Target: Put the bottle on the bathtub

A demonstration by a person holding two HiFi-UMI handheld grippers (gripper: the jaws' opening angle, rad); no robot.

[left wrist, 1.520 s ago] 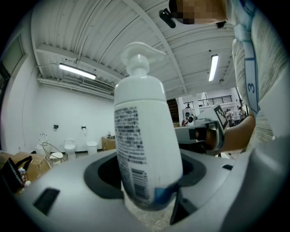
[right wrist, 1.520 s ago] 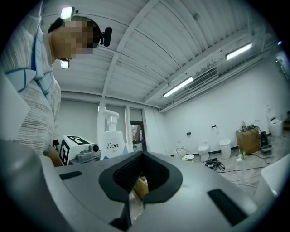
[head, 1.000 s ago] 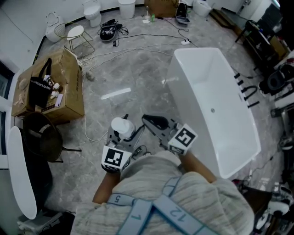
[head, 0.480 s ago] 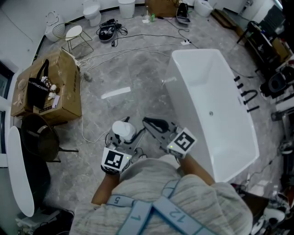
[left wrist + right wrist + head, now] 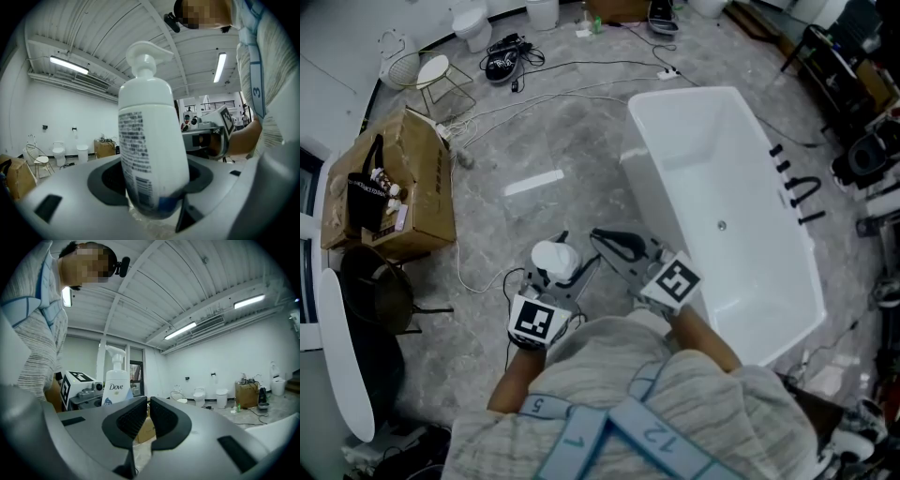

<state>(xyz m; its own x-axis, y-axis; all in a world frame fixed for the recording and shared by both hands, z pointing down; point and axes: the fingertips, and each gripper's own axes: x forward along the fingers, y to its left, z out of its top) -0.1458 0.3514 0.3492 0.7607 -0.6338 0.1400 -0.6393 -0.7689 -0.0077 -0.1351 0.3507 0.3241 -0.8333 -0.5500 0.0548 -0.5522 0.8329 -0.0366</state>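
Left gripper [image 5: 547, 284] has its fingers clamped on the white pump bottle [image 5: 150, 140], held upright above the floor, left of the bathtub [image 5: 675, 95]. Right gripper [image 5: 146, 411], nearer the tub's rim, fingers clenched together.

The white plastic pump bottle [image 5: 116, 385] carries the brand name "Dove" in dark blue letters on its front. In the left gripper view its back shows a block of fine black print and a barcode, both too small to read. The pale blue straps [image 5: 581, 433] across the person's grey striped top bear the numbers "5", "1" and "12"; another such strap carries a "3". The left gripper [image 5: 555, 279] and the right gripper [image 5: 602, 239] each have a white cube with a black square marker pattern and no letters. The black bag [image 5: 367, 192] has white lettering, unreadable.
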